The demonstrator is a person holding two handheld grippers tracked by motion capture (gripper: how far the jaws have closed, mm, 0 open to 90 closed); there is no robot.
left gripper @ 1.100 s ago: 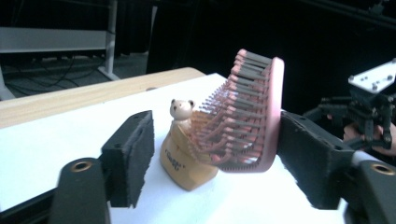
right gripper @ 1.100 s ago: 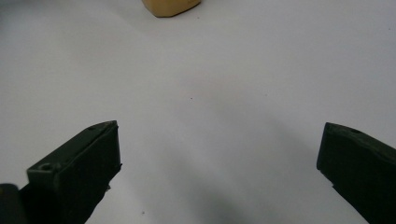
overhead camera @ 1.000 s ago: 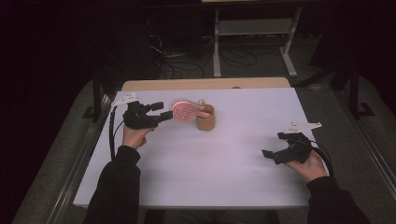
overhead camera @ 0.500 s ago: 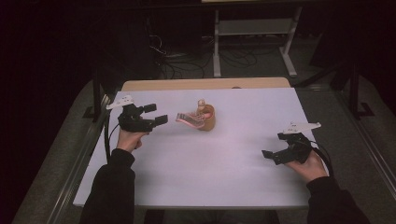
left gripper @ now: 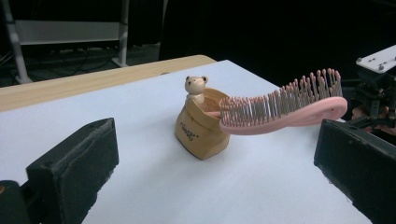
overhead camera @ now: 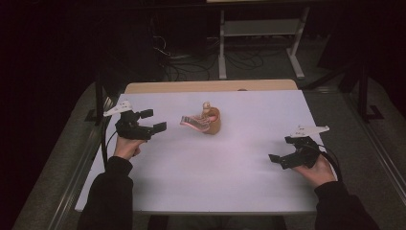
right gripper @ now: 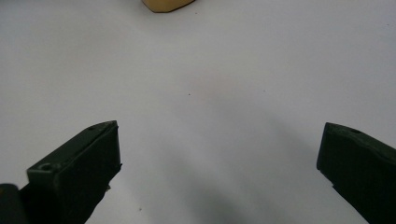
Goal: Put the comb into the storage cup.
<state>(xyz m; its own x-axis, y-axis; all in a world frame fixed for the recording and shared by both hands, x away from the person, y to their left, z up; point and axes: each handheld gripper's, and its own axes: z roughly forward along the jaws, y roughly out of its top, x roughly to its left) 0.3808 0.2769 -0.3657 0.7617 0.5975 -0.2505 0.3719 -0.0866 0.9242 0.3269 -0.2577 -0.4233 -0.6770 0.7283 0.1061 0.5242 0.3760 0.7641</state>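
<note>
Pink bristled hairbrush (left gripper: 280, 109), handle in pot (left gripper: 201, 126)

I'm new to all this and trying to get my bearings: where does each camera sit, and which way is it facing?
High view: above the person's side, looking forward and down on the white table; forearms, hands, both grippers show.
Left gripper view: rides the left gripper, facing the bear pot holding a pink hairbrush; open black fingers.
Right gripper view: rides the right gripper, facing bare tabletop; open fingers.
High and left gripper views share pot and brush.
</note>
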